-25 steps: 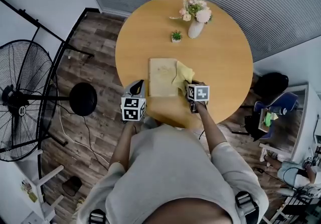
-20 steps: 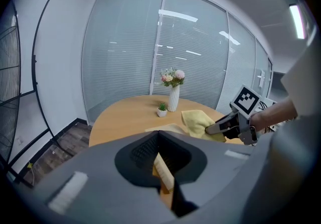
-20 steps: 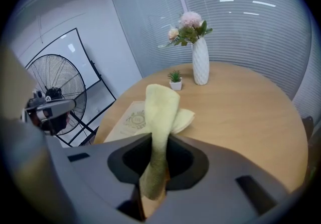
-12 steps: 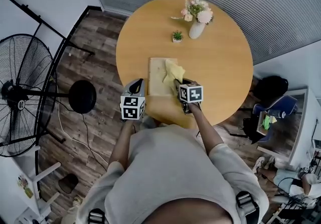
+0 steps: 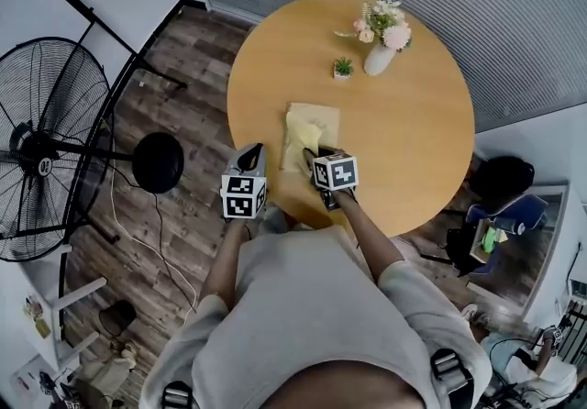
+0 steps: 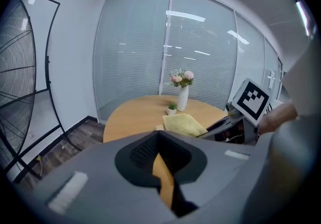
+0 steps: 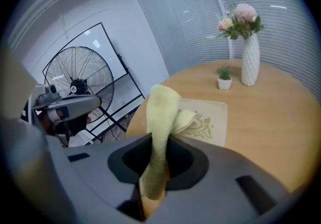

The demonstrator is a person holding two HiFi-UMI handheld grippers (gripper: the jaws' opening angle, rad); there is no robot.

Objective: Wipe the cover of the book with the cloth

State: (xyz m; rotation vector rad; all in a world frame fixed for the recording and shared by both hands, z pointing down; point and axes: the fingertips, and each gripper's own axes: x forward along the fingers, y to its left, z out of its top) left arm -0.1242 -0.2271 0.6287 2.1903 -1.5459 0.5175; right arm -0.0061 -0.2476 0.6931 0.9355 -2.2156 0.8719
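Floor fan (image 5: 37,160): round wire cage on a black pole with a disc foot, standing on wood-plank floor, well apart from the table.
Left gripper (image 5: 252,153): grey moulded body with a marker cube. It hung at the near-left rim of the table, beside the book but not touching it.
Left jaws: drawn together to a thin slit, with only a sliver of orange tabletop showing through. Nothing lay between them.
Book (image 5: 321,116): flat rectangle with a pale beige matte cover and a faint line ornament. It lay on the table just ahead of both grippers.
Cloth (image 5: 302,134): soft, nappy yellow-green fabric, folded into a thick band. It rose from the right jaws and drooped forward onto the near-left part of the cover.
Right gripper (image 7: 154,183): same grey body and marker cube, at the book's near edge.
Right jaws: pinched tight on the lower end of the cloth, the fabric bunched in the notch between them.
Potted plant (image 5: 342,68): tiny green tuft in a white cube pot, beyond the book.
Vase (image 5: 378,59): white and ribbed, upright, holding pink and cream flowers, just right of the plant.
Table (image 5: 422,150): round, smooth orange-tan wood top.
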